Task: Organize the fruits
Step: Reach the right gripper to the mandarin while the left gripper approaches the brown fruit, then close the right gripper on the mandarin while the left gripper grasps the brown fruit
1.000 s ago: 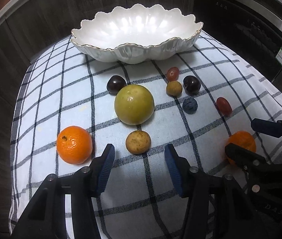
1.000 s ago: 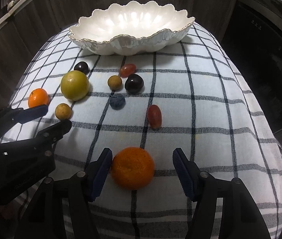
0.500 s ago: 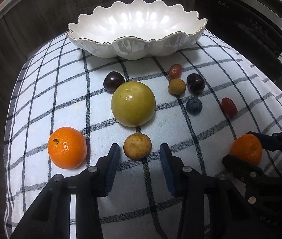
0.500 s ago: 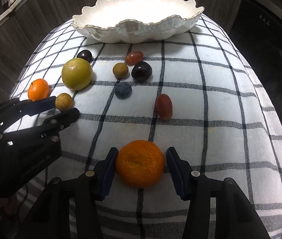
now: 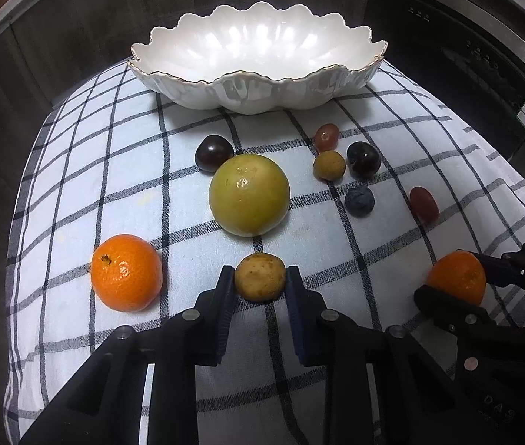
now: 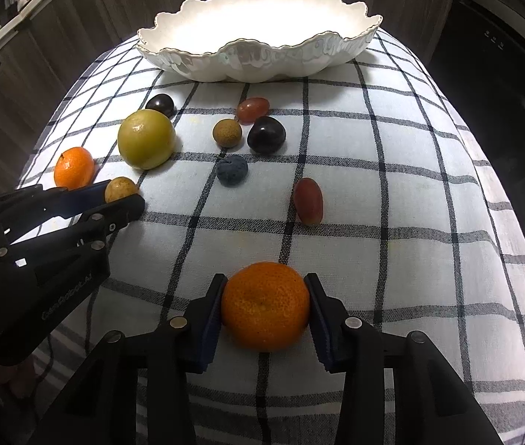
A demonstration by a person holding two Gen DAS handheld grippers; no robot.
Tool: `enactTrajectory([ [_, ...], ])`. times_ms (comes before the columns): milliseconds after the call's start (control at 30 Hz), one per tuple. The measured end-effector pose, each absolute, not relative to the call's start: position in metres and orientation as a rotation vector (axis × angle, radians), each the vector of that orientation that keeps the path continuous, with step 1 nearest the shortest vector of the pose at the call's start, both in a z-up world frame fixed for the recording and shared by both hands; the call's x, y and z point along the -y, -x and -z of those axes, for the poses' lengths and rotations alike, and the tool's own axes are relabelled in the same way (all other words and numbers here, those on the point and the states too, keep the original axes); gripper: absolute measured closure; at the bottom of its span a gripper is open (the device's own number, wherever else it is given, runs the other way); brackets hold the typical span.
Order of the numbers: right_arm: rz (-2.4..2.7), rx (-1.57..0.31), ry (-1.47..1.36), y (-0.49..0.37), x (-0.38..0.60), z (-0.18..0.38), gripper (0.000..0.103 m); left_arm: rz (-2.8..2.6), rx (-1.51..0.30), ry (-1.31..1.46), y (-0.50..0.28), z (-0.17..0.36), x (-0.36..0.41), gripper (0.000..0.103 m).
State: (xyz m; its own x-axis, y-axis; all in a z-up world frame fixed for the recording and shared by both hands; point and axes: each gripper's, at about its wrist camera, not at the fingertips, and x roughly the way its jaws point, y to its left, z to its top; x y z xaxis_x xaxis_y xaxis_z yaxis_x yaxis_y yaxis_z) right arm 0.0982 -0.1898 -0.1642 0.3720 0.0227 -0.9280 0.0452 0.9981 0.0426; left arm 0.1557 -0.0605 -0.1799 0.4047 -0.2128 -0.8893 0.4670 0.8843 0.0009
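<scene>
My left gripper (image 5: 259,278) is shut on a small tan-brown fruit (image 5: 259,276) that rests on the checked cloth (image 5: 95,185). In the right wrist view this gripper (image 6: 123,194) shows at the left with the same fruit (image 6: 119,188) between its tips. My right gripper (image 6: 265,289) has its jaws closing on a mandarin (image 6: 266,306). Both blue pads touch the mandarin's sides as it sits on the cloth. A white scalloped bowl (image 5: 258,85) stands empty at the far end.
Loose on the cloth lie a second mandarin (image 5: 126,272), a large yellow-green fruit (image 5: 249,194), two dark plums (image 5: 213,154) (image 5: 363,159), a tan fruit (image 5: 329,165), two red grapes (image 5: 326,137) (image 5: 424,204) and a blue berry (image 5: 359,200). Dark cabinets surround the table.
Both pairs of jaws have narrowed onto their fruits: the left around the small tan-brown fruit, the right around the mandarin. No fruit has left the cloth.
</scene>
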Motion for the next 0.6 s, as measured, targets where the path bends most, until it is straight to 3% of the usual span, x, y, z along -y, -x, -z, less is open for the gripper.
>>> enactTrajectory([
  [600,0.039,-1.174,-0.066,-0.1,0.198,0.144,0.06,0.378,-1.04,-0.238,-0.144,0.145,0.05,0.075],
])
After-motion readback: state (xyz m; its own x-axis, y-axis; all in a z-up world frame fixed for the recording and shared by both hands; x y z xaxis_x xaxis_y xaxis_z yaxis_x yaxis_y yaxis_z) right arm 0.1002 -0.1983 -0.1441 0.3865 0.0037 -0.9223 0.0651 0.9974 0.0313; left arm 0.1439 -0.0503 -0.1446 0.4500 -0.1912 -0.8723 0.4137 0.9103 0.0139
